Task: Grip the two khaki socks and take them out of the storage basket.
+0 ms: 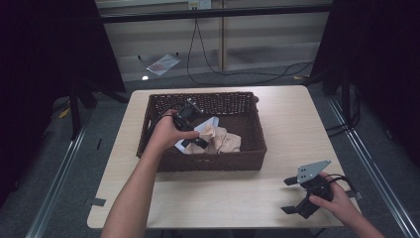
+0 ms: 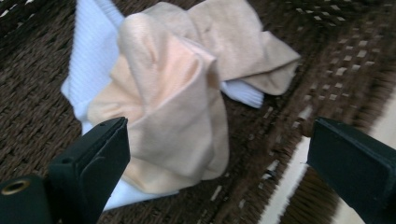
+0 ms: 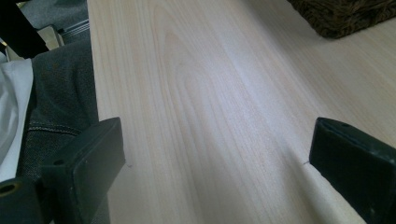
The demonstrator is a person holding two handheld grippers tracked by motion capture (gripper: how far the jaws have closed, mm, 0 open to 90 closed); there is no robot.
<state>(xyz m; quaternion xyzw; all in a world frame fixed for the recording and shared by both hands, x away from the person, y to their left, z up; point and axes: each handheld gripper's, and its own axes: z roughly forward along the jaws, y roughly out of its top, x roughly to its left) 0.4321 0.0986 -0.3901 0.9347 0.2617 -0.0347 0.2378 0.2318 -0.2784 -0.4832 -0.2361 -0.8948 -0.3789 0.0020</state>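
The right tongs [image 1: 297, 194] rest low at the near right corner of the surface [image 1: 292, 124], jaws spread wide with nothing between them; in the right gripper view they look along bare wood with a corner of the basket [image 3: 348, 16] far ahead. They sit well apart from the basket [image 1: 208, 161], on its near right side.

The left tongs [image 1: 194, 142] are the nearer pair by far: they hang inside the basket, over its left half, jaws wide and empty. In the left gripper view the beige cloth [image 2: 173, 102] lies crumpled just ahead of the jaws and somewhat toward the left one, on top of a white cloth [image 2: 93, 51]. Its bunched fold runs away from the tongs toward the basket's far wall. The likely next move is a short push forward and down to straddle that fold.
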